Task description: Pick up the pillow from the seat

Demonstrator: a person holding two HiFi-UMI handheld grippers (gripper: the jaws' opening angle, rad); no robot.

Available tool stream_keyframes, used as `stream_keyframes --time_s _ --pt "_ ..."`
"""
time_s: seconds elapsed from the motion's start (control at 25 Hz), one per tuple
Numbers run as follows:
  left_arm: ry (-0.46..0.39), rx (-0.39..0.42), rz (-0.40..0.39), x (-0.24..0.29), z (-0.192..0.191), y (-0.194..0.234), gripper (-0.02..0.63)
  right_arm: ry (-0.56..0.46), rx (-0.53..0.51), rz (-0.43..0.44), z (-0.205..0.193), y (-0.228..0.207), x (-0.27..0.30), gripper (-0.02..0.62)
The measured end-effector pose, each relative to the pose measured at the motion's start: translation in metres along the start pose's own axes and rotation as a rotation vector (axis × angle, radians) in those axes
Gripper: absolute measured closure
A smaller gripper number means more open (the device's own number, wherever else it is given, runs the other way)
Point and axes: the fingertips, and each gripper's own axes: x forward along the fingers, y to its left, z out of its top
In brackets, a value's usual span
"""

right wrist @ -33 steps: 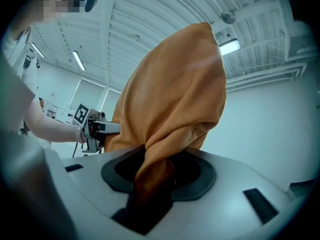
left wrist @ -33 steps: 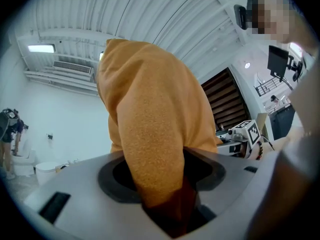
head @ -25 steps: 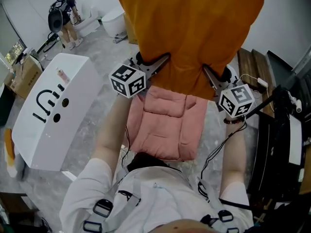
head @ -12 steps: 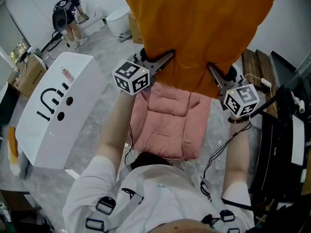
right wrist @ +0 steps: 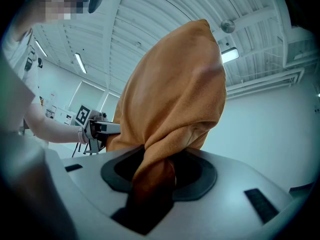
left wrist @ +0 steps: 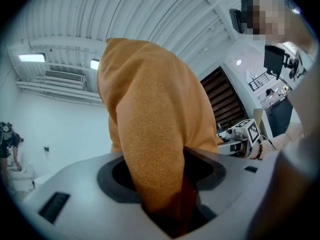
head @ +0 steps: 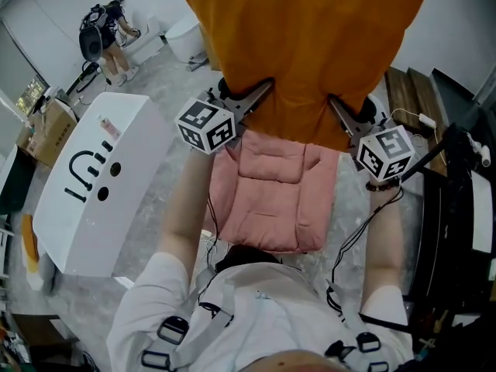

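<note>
A large orange pillow (head: 302, 45) hangs in the air in front of me, high above the seat. My left gripper (head: 262, 91) is shut on its lower left edge, and the fabric (left wrist: 150, 149) bunches into the jaws in the left gripper view. My right gripper (head: 333, 103) is shut on the lower right edge, where the cloth (right wrist: 170, 124) is pinched between the jaws. Below the pillow lies a pink quilted seat cushion (head: 271, 196). Each gripper's marker cube (head: 205, 126) sits just behind its jaws.
A white rounded cabinet (head: 97, 184) stands to the left. A person (head: 105, 37) bends over at the far left by white fixtures. Dark wooden slats and black equipment (head: 457, 208) fill the right side. A cardboard box (head: 46, 122) sits at the left edge.
The pillow and both grippers stay almost where they were, with only a slight shift in the head view. Both grips hold unchanged.
</note>
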Motion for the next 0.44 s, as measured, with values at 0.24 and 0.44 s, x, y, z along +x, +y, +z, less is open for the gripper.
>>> stream_keyframes --time_s 0.24,0.44 --pt "0.003 0.001 -0.005 0.008 -0.001 0.0 0.348 0.0 0.0 -0.01 -0.001 -0.006 0.0 0.42" --pt "0.005 -0.001 -0.003 0.012 -0.005 0.0 0.347 0.001 0.005 -0.007 -0.006 -0.01 -0.001 0.42"
